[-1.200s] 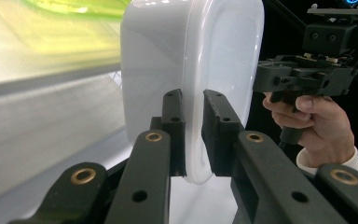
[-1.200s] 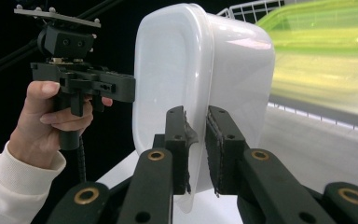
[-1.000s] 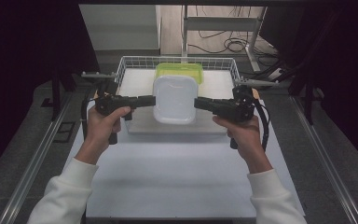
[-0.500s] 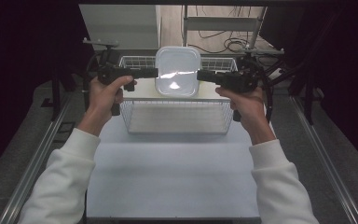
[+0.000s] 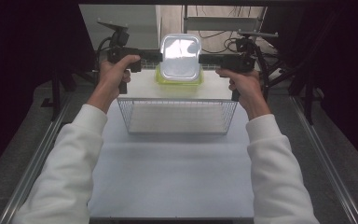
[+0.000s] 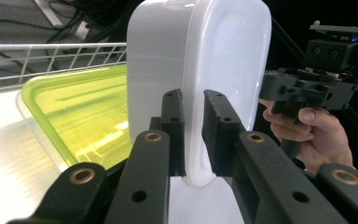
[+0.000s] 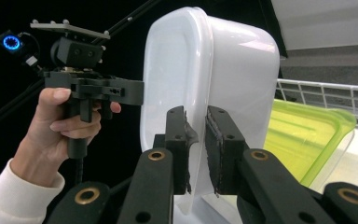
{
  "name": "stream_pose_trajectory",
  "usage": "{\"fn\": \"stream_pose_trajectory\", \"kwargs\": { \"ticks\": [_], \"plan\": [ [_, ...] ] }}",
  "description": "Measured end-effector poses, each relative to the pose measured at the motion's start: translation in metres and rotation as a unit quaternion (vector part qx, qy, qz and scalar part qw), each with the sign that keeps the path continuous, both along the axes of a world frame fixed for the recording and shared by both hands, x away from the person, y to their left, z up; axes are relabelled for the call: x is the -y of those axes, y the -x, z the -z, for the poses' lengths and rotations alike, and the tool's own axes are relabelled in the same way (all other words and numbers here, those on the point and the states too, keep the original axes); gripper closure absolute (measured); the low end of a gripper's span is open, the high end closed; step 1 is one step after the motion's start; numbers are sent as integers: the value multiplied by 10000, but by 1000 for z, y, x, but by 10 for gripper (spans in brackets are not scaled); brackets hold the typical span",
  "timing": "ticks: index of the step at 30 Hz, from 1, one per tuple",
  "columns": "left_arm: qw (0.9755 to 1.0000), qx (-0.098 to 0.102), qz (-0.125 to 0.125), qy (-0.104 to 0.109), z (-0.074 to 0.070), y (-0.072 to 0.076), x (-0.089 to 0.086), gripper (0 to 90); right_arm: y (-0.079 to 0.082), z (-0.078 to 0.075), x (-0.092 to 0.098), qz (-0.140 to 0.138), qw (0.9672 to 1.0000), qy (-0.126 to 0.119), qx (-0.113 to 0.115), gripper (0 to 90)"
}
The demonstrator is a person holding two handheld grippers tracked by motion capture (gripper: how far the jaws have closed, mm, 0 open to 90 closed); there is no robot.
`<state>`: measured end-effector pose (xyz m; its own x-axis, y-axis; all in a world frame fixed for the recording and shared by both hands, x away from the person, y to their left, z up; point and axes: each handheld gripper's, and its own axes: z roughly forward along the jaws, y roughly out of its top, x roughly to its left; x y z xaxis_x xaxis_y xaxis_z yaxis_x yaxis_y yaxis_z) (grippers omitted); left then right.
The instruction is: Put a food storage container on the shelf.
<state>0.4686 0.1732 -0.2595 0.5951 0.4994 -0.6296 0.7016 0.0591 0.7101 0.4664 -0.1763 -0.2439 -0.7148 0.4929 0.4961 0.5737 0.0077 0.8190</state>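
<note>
Left gripper (image 5: 156, 57) and right gripper (image 5: 204, 59) each clamp an opposite rim of the white tub (image 5: 180, 56), held above the green-lidded box (image 5: 179, 80) at the basket's (image 5: 177, 119) far edge.

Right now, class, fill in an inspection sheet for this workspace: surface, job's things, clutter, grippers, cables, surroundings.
Surface: white table, bare in front of the wire basket.
Job's things: white container held in the air, tipped on its side, above the far end of the basket; yellow-green lidded box lies in the basket below it.
Clutter: nothing seen.
Grippers: left gripper and right gripper each pinch the container's rim from opposite sides.
Cables: black cables on the floor beyond the table; one trails from each gripper.
Surroundings: dark, with metal rails along both sides of the table.
</note>
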Motion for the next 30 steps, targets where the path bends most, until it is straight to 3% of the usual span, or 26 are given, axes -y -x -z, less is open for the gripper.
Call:
{"fn": "stream_pose_trajectory", "kwargs": {
  "ticks": [6, 20, 30],
  "plan": [
    [9994, -317, -78, 126, 12, -17, -7, 784, -17, 9, -5, -68, 9993, -190, -319, 799],
    [9984, -546, -134, 93, 14, -22, -6, 783, -28, 13, -7, 47, 9977, -239, -637, 802],
    [9969, -712, -173, 287, 16, -29, -7, 788, -35, 15, -5, 135, 9958, -312, -850, 798]
  ]
}}
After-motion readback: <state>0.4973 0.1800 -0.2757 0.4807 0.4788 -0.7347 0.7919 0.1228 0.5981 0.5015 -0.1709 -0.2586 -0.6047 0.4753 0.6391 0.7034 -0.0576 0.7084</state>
